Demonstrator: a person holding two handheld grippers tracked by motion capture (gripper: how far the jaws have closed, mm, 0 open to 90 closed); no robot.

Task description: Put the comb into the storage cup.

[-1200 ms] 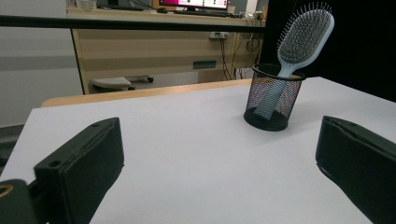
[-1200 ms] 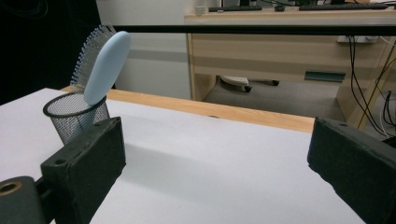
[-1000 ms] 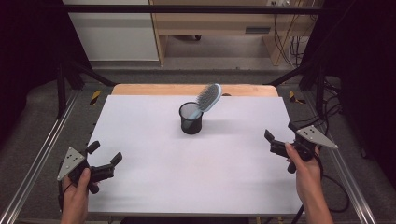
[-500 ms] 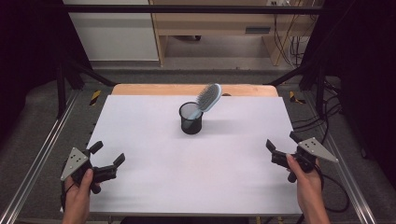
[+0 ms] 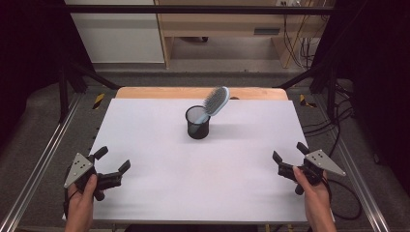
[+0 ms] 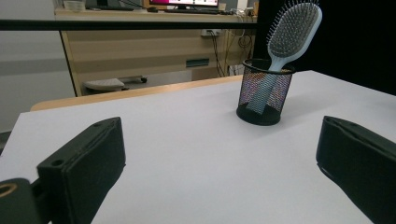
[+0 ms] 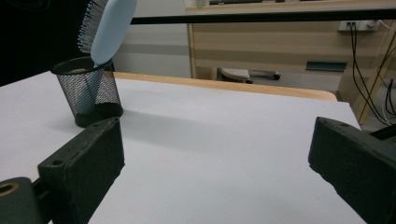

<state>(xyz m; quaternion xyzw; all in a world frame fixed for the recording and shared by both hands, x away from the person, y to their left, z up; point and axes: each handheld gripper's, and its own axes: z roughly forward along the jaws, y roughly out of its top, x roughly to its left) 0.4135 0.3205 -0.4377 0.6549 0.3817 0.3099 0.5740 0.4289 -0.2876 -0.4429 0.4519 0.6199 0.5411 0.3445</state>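
Two grippers sit low at the near edge of the white table (image 5: 159, 140), one in each hand. The left gripper (image 5: 112, 166) is at the near left corner, and its jaws are wide apart with nothing between them. The right gripper (image 5: 290, 158) is at the near right side, and its jaws are wide apart too, with nothing in them.

Far ahead of both grippers, and about halfway between them, stands a black mesh cup (image 5: 197, 123). It is well apart from each gripper. A light blue hairbrush (image 5: 216, 100) stands in the cup with its handle down inside. Its bristly head sticks up over the rim and leans away toward the side of the right gripper.

In the left gripper view, the cup (image 6: 264, 91) is ahead and a bit to the right of the jaws, and the bristles of the brush (image 6: 295, 30) face this gripper. In the right gripper view, the cup (image 7: 88, 91) is ahead and to the left, and the smooth back of the brush (image 7: 112, 25) faces this gripper.
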